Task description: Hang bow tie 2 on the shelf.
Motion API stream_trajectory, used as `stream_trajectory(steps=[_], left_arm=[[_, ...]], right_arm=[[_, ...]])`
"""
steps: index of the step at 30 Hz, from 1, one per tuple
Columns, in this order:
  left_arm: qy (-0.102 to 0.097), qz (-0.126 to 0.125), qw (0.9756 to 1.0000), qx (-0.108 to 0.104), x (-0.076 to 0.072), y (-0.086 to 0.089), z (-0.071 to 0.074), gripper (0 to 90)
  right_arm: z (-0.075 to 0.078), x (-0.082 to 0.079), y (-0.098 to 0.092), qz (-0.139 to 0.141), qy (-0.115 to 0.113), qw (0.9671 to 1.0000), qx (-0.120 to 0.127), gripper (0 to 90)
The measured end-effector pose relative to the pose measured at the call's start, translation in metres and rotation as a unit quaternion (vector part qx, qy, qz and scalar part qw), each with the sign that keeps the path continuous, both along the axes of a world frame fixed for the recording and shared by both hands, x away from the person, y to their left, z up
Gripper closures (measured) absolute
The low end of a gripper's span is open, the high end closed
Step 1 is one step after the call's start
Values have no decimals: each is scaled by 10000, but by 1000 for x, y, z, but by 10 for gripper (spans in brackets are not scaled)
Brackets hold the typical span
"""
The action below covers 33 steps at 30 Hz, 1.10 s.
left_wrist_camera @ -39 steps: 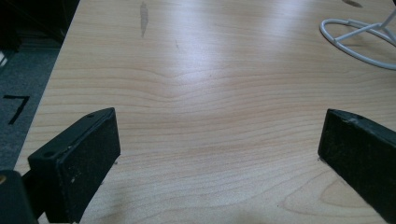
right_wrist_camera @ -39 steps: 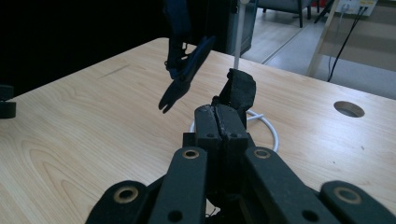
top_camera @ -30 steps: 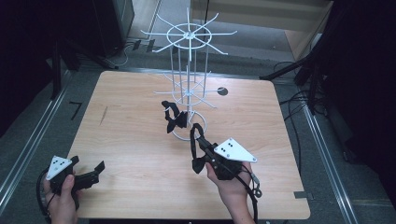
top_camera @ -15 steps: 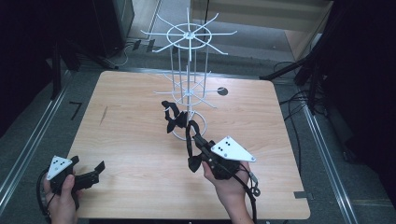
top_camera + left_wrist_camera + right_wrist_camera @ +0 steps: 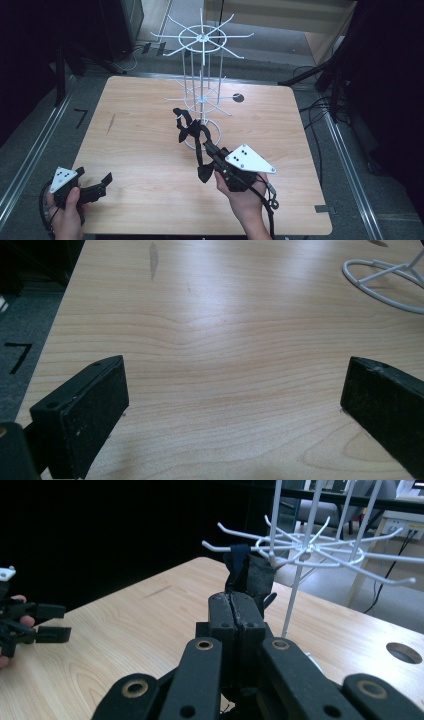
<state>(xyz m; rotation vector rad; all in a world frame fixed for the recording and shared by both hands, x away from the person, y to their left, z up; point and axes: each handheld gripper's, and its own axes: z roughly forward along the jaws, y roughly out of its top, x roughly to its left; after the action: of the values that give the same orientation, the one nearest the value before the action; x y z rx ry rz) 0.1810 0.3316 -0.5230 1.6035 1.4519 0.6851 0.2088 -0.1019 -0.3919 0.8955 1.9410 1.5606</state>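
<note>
Nearing table edge: right tongs (image 5: 207, 146)

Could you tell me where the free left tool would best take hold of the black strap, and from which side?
A judgement: grip the slack loop of the black strap hanging below the right tool, which is shut on it. Come from the left tool's own side across the bare table; the upper end is tangled by the white wire rack.

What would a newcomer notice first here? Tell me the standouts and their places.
The white wire display rack stands tall at the table's far middle, hooks fanning out. Just before its base, the right tool is shut on a dark strap. At the near left corner, the left tool rests open.
</note>
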Motion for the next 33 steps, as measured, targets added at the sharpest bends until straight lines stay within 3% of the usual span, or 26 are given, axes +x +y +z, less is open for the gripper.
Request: stream_trajectory(steps=[16,33], left_arm=[[-16,5,10000,-4,0,0,0,0],[-20,19,10000,-31,0,0,0,0]], right_arm=[[15,5,-1,0,-136,9998,126,900],[0,33,-2,-245,96,9996,135,900]])
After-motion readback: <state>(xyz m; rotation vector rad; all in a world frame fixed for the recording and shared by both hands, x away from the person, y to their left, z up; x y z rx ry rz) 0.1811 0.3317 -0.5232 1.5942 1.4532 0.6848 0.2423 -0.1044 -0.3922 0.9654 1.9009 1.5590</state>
